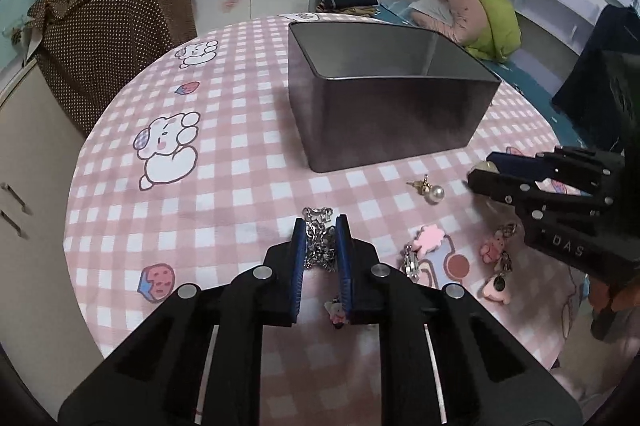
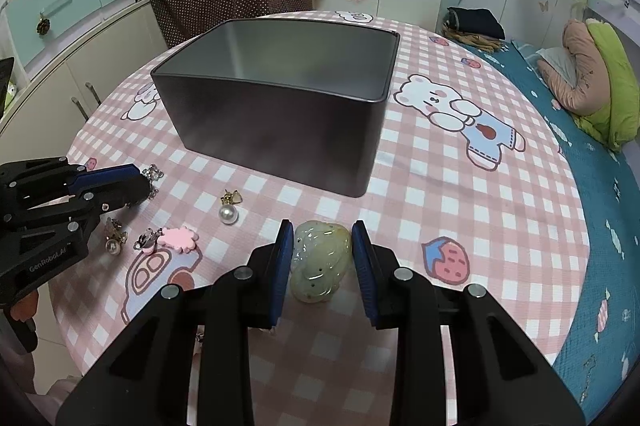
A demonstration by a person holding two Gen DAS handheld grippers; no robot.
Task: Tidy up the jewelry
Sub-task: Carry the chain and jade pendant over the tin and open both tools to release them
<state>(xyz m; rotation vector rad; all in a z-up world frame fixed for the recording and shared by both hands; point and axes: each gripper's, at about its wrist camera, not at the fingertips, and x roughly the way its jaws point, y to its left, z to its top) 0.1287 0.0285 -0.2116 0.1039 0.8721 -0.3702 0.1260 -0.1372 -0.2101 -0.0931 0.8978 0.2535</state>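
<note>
One dark metal tin [image 2: 280,129] sits open-topped on the pink checked tablecloth [image 2: 460,193]; the visible part of its inside is bare grey metal, near wall hides part of the floor in both views. Left gripper [image 1: 320,226] has its blue pads [image 1: 298,250] close around a silver chain bracelet [image 1: 318,242], pads at both sides of the chain; whether they actually press it, can't tell. A small pink charm [image 1: 336,312] shows low between the fingers, blurred. Right gripper [image 2: 322,238] is spread, pads either side of a pale green carved jade pendant [image 2: 320,258] lying on the cloth, left pad touching or nearly, right pad with a slight gap.

Loose on the cloth between the grippers and in front of the tin: pearl earring with gold stud [image 2: 229,211], second pearl earring [image 2: 113,240] partly behind the left gripper body, pink cloud hair clip [image 2: 178,240] with a silvery clasp at its end. Left wrist view also shows two small pink bear charms [image 1: 494,266], detail too small. Right gripper's tip in that view covers something pale and round, unclear what.
</note>
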